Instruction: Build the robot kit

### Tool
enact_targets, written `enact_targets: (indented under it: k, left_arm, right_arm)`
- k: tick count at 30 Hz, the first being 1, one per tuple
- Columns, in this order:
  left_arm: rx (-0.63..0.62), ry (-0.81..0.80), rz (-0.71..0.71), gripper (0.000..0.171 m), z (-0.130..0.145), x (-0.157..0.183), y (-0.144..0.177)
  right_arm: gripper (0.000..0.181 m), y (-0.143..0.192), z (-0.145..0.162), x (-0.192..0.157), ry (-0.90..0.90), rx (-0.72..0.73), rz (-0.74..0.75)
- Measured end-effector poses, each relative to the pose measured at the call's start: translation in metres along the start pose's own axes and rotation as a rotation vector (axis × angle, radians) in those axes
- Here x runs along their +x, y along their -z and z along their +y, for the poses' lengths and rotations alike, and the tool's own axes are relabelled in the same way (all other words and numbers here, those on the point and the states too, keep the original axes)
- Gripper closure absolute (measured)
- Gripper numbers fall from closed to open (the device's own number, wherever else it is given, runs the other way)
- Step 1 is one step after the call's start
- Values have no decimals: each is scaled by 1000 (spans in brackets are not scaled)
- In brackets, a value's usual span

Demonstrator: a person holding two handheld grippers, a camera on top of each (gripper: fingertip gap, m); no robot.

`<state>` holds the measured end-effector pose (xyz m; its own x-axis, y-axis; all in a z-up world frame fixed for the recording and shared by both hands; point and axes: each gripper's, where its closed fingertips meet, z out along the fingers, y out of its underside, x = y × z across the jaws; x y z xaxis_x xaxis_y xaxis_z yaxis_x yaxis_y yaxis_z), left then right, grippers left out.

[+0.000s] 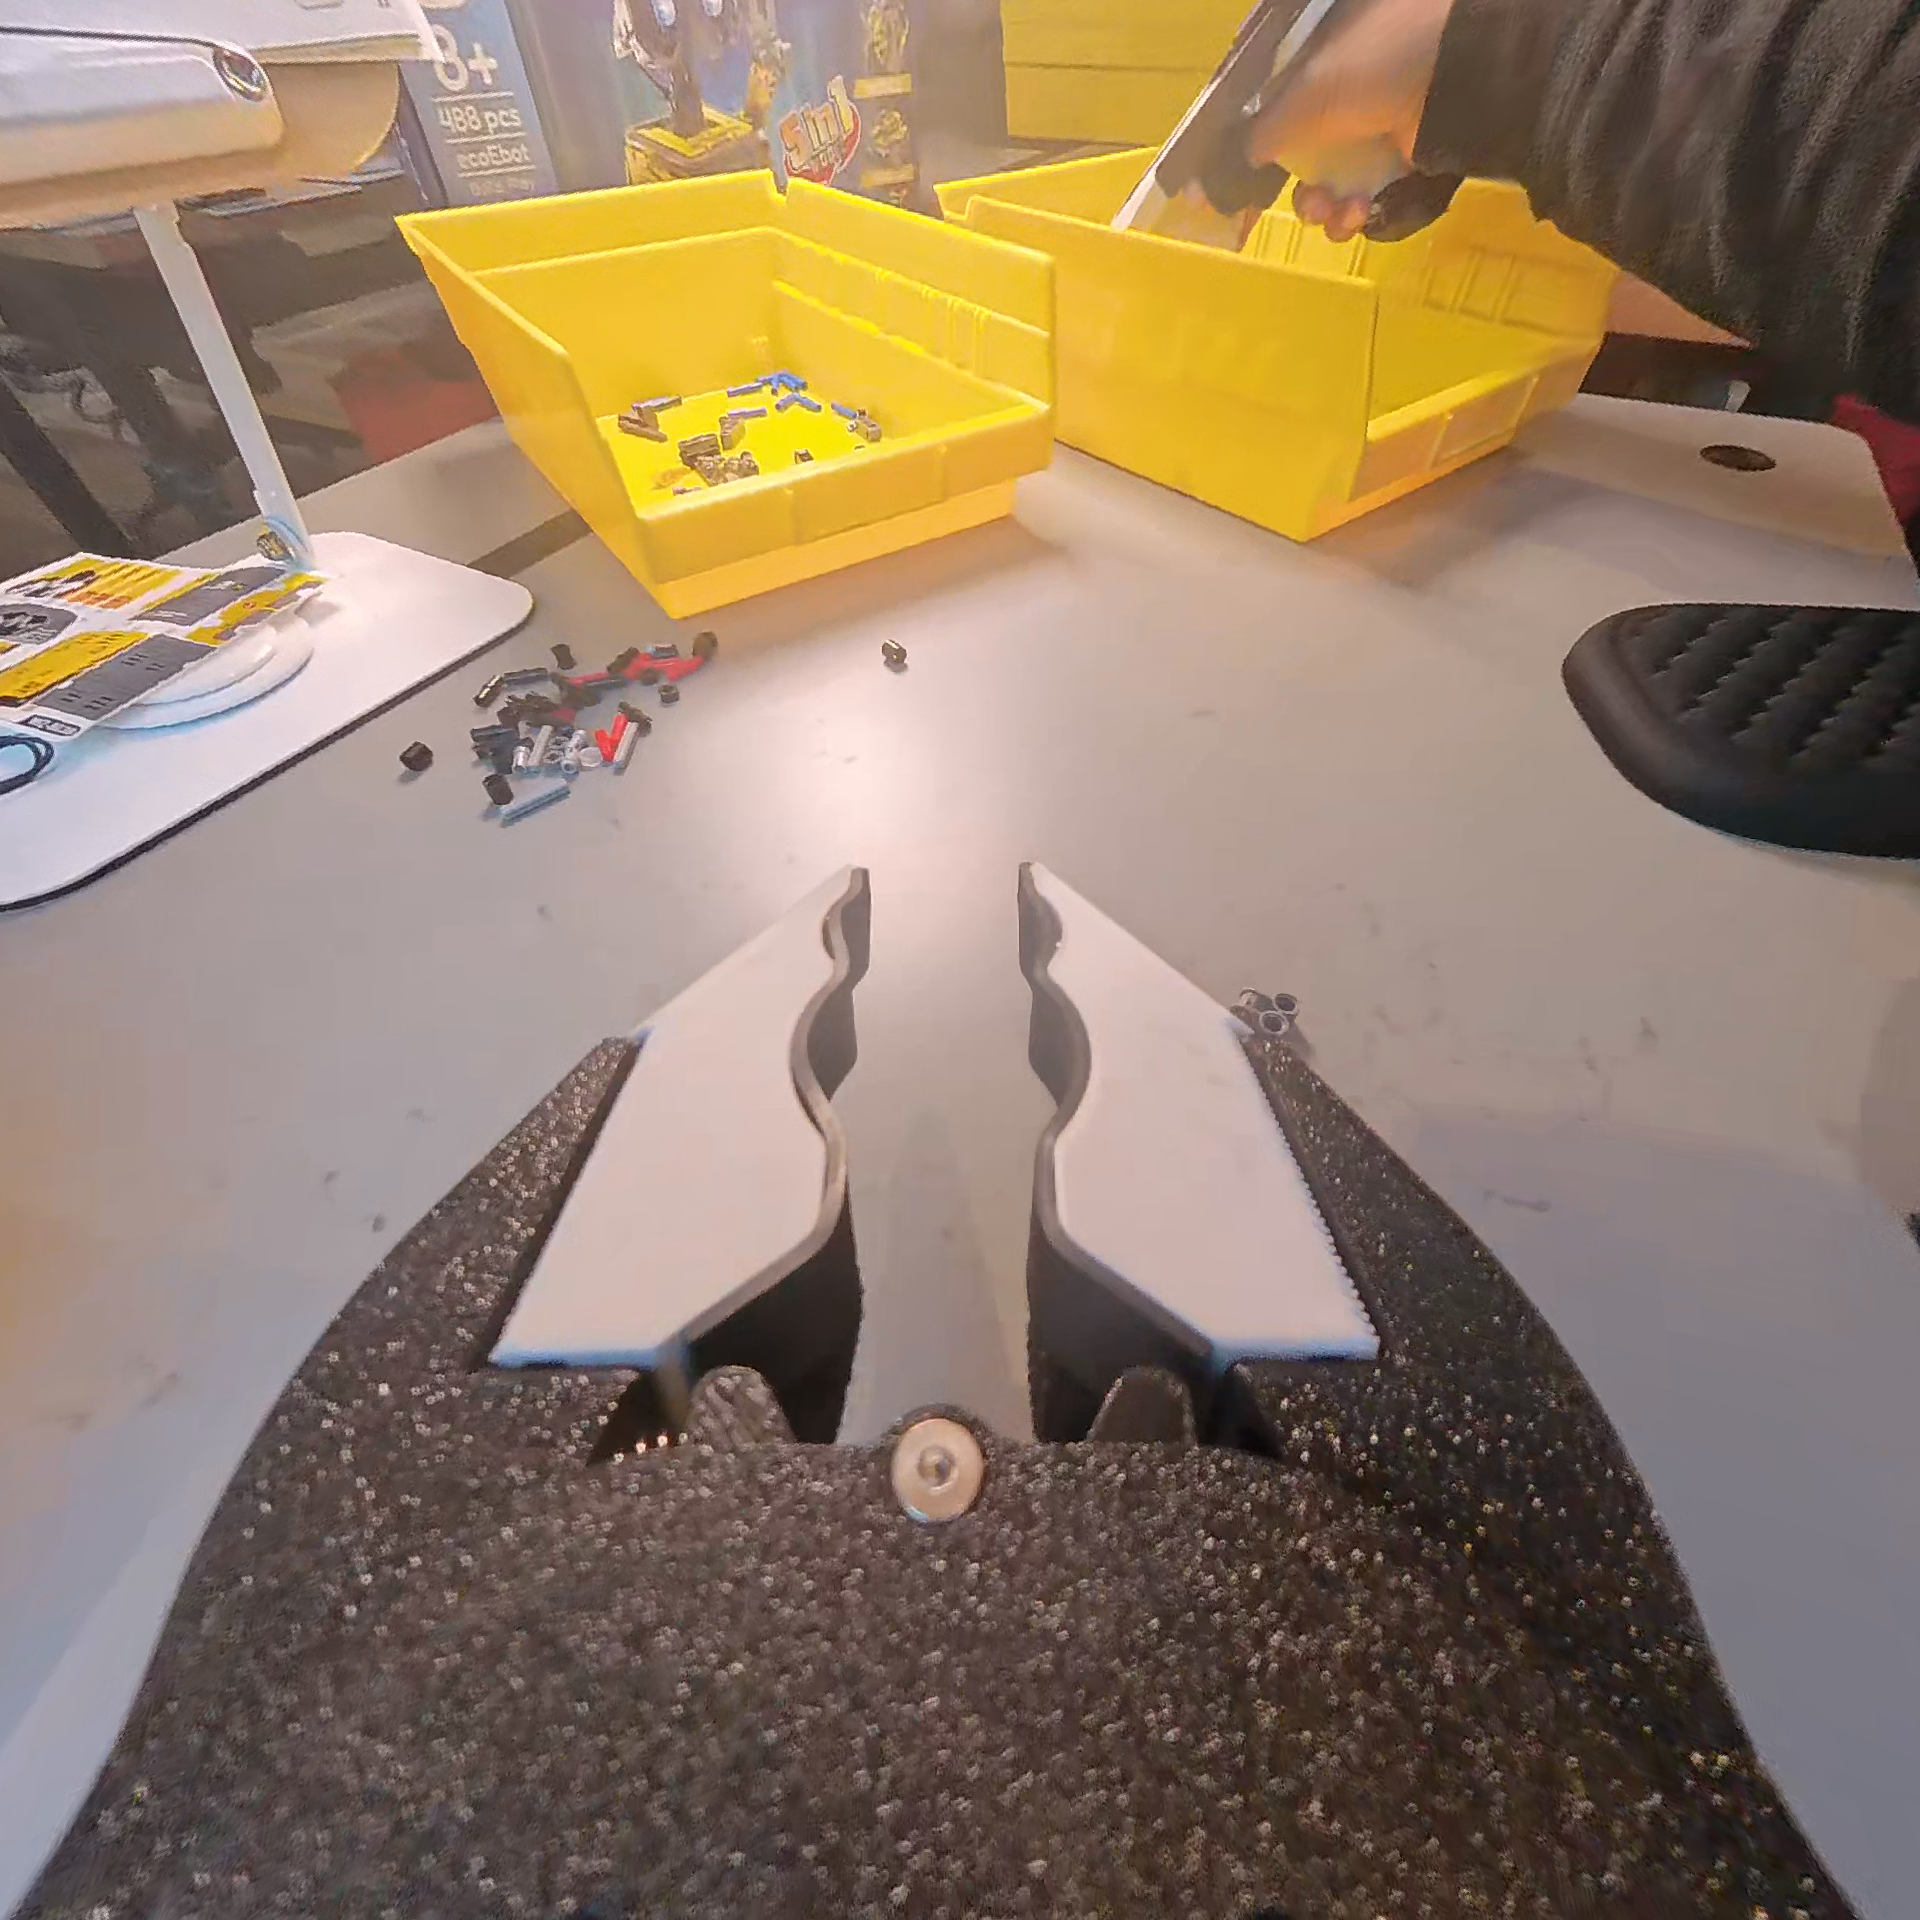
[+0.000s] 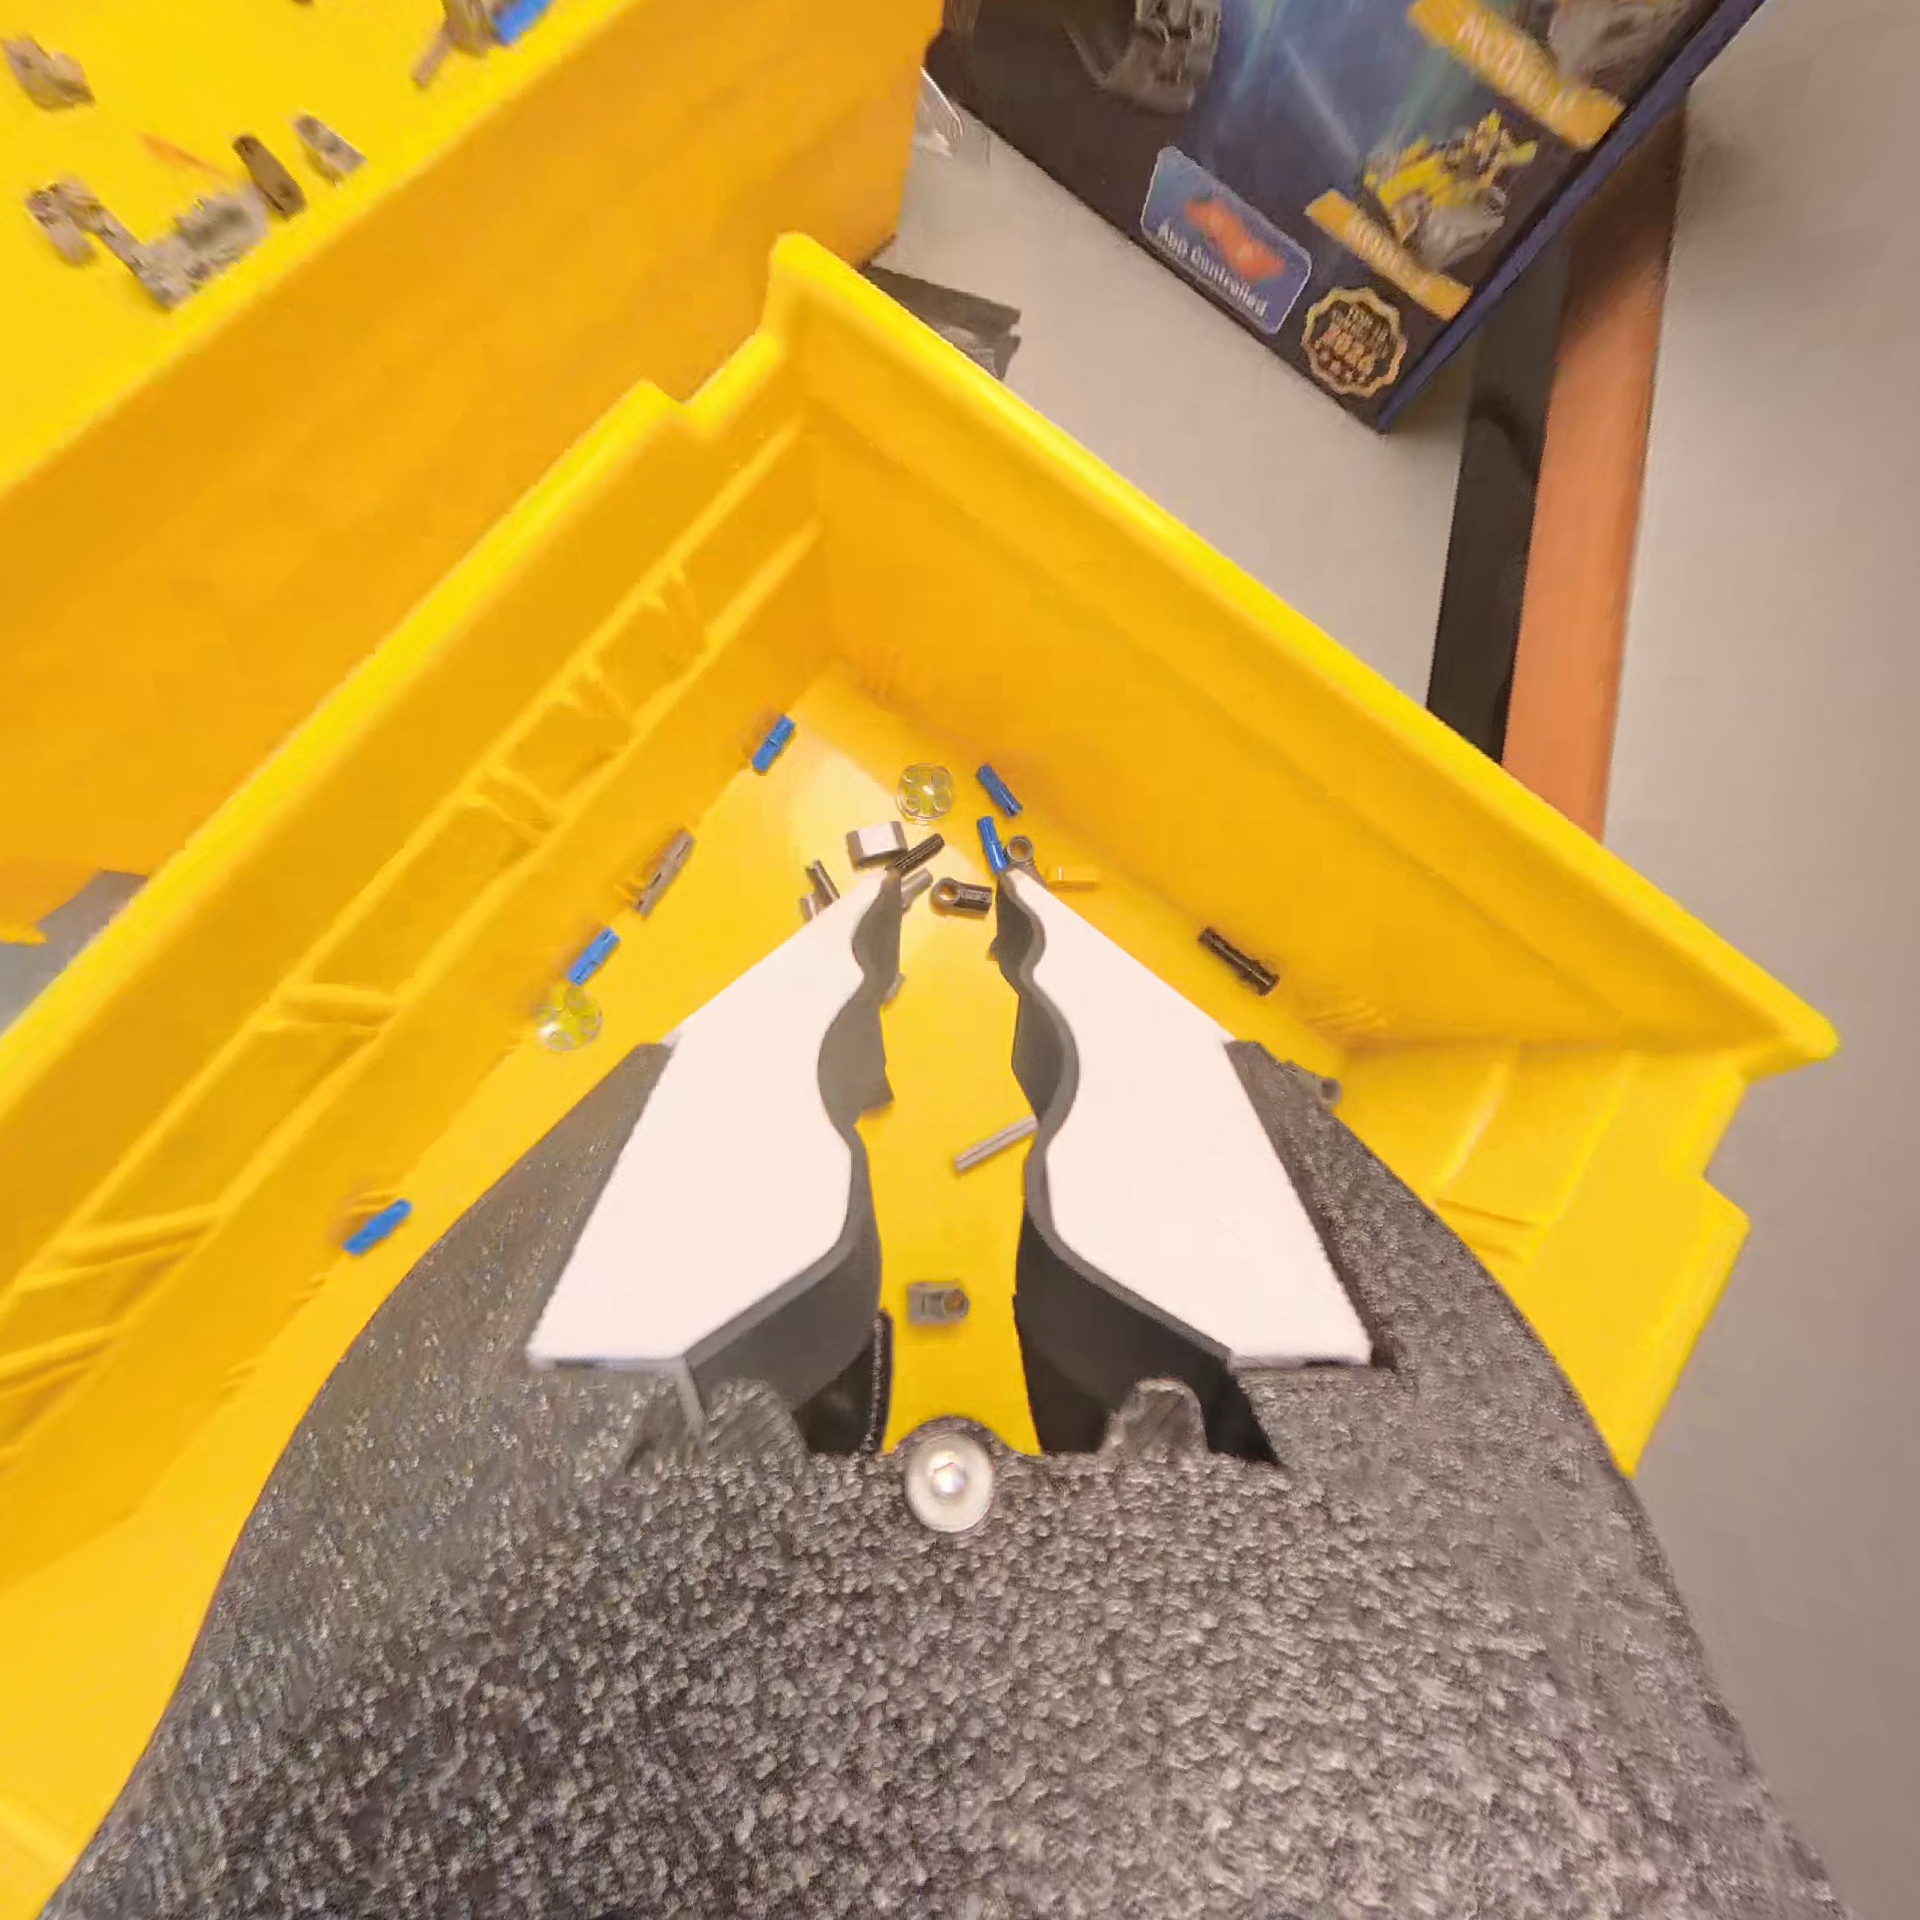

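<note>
My left gripper [image 1: 943, 883] is open and empty, low over the grey table [image 1: 1143, 790]. A pile of small black, red and grey building pieces [image 1: 582, 717] lies ahead to its left. A few small rings [image 1: 1270, 1010] lie by its right finger. My right gripper [image 2: 943, 883] is open inside the right yellow bin [image 2: 1143, 665], pointing into its far corner. A black connector with a ring end [image 2: 961, 894] lies between its fingertips, not gripped. Blue pins [image 2: 1000, 840], a grey block [image 2: 878, 844] and clear round pieces [image 2: 925, 792] lie around it. The right bin also shows in the left wrist view [image 1: 1226, 384], with a person's hand [image 1: 1340, 135] over it.
The left yellow bin [image 1: 831, 488] holds several grey and blue pieces [image 1: 748, 426]. A white lamp base [image 1: 312, 665] with a sticker sheet [image 1: 114, 634] sits at left. Toy boxes [image 1: 665, 94] stand behind the bins. A black chair armrest [image 1: 1756, 717] is at right. The left gripper's tips are roughly 50 cm from the right gripper's. The left gripper is farther from the grey block [image 2: 878, 844], some 50 cm, than the right, some 6 cm.
</note>
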<state>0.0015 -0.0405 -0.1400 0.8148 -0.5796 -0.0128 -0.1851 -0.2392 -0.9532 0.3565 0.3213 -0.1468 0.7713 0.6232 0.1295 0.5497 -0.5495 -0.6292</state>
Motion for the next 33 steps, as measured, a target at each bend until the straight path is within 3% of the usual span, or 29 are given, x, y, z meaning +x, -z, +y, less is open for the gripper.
enact_targets:
  k: [9,18,33]
  left_arm:
    - [-13,18,-22,145,4,-5,-7]
    - [-19,19,-13,145,5,-4,-7]
    - [-31,-3,11,145,7,2,-7]
  right_arm:
    - [166,-64,8,16,-103,-84,-49]
    - [166,-74,9,16,-168,-68,-75]
    - [176,-76,8,13,-118,-109,-81]
